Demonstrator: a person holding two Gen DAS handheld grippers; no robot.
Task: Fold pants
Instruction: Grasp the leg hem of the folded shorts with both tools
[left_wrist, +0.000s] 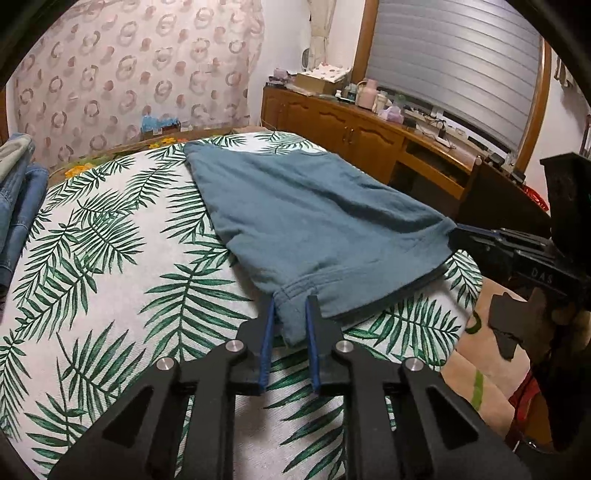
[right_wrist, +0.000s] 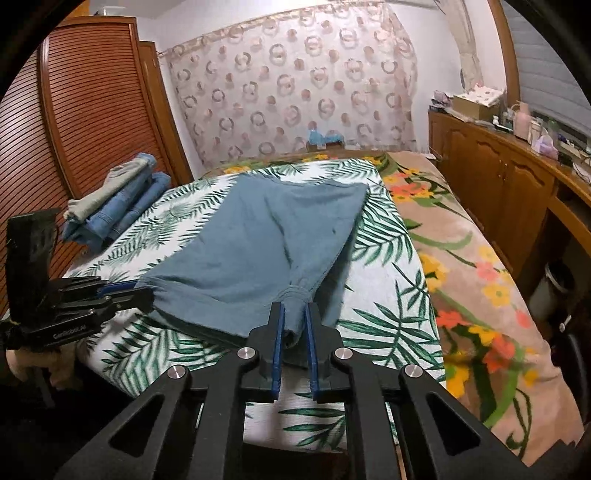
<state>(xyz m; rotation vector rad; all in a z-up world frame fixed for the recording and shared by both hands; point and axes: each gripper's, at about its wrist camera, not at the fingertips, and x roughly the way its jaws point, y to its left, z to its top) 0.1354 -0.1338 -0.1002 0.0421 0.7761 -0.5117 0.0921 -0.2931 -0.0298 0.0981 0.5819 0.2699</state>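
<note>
Lying folded at far left on the bed (right_wrist: 388, 266): a stack of jeans (right_wrist: 122, 206), well apart from the work. Spreading flat across the palm-leaf sheet (left_wrist: 110, 229): the teal pants (left_wrist: 314, 214), near edge lifted at two corners. Clamping one hem corner: the left gripper (left_wrist: 290, 314), blue-padded fingers (left_wrist: 266, 332) pinching bunched cloth; seen in the right wrist view with pale lettering on its side (too blurred to read with certainty). Gripping the other corner: the right gripper (right_wrist: 294, 325), fingers (right_wrist: 277, 343) closed on a gathered wad of fabric; showing in the left wrist view with the letters "DAS" on its black body. Standing along the right wall: a wooden cabinet (right_wrist: 498, 173) crowded with bottles and boxes, labels unreadable.
</note>
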